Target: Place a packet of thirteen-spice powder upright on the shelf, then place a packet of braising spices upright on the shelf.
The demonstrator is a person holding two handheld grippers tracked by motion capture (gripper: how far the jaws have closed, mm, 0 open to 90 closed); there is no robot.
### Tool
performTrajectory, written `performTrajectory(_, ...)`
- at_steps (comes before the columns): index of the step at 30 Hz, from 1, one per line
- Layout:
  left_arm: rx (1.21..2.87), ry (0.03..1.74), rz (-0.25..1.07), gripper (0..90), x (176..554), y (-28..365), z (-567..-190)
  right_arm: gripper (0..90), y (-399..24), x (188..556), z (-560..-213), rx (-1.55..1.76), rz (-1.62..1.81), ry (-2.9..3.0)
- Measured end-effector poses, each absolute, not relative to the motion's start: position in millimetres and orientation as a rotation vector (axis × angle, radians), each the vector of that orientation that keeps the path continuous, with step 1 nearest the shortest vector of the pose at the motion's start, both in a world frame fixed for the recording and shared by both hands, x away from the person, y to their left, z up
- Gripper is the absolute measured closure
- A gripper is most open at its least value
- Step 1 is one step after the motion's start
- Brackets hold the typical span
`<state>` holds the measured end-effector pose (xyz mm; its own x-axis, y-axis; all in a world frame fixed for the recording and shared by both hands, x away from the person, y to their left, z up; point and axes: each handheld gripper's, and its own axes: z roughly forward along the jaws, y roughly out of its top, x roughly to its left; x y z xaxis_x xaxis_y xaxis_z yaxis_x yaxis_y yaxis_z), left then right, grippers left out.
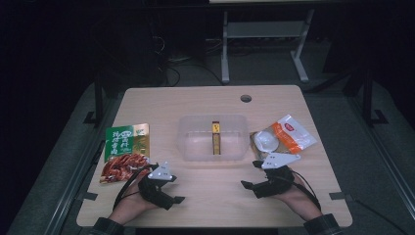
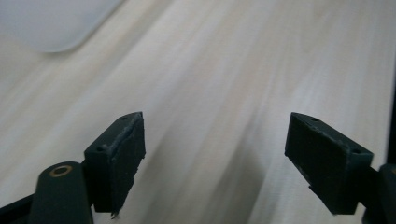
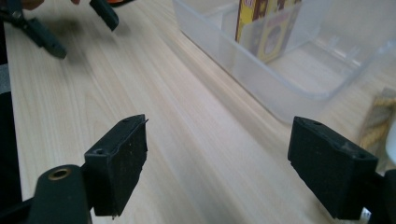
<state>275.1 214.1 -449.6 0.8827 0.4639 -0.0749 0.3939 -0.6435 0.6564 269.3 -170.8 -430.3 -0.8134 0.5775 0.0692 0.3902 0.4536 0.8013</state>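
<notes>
Both the left claw (image 1: 178,196) and right claw (image 1: 248,175) hover wide open and empty over the table (image 1: 210,200), flanking the clear bin (image 1: 213,137); the right, near the orange-and-white packet (image 1: 288,134), risks knocking the bin.

Dim overall in the high view: the wooden table (image 1: 205,105) sits in a pool of overhead light while the surrounding floor and room fall into near-black, with grain and soft detail throughout. In the left gripper view, the tabletop streaks with motion blur and a dark shadow pools between the jaws. The right gripper view is brighter and sharper, though the clear plastic box (image 3: 280,88) softens toward the frame's edge.
</notes>
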Motion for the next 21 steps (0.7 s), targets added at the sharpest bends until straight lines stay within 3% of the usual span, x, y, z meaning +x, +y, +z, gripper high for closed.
performTrajectory(5, 2.317, 0.726, 0.222, 26.5, 287.3, 226.1, -442.7, 19.0, -175.5, 261.8, -436.5, 0.864, 1.282, 2.489)
performTrajectory(13, 2.242, 0.940, 0.379, 44.7, 316.5, 253.3, -429.5, 19.0, -179.8, 255.0, -441.1, 0.889, 1.281, 2.509)
performTrajectory(15, 2.226, 0.955, 0.386, 54.5, 324.8, 261.4, -426.4, 19.0, -178.4, 254.6, -441.8, 0.891, 1.283, 2.511)
performTrajectory(16, 2.206, 0.971, 0.374, 63.6, 329.3, 265.2, -425.1, 18.9, -177.2, 254.9, -442.9, 0.879, 1.275, 2.523)
performTrajectory(17, 2.187, 0.994, 0.380, 63.6, 334.3, 268.3, -424.3, 18.9, -177.2, 254.9, -442.9, 0.879, 1.275, 2.523)
performTrajectory(18, 2.188, 1.014, 0.401, 71.2, 344.8, 277.5, -421.4, 18.8, -175.7, 254.6, -443.6, 0.866, 1.280, 2.532)
performTrajectory(21, 2.189, 1.048, 0.415, 83.0, 354.7, 284.9, -419.3, 18.7, -174.5, 254.0, -443.6, 0.859, 1.280, 2.539)
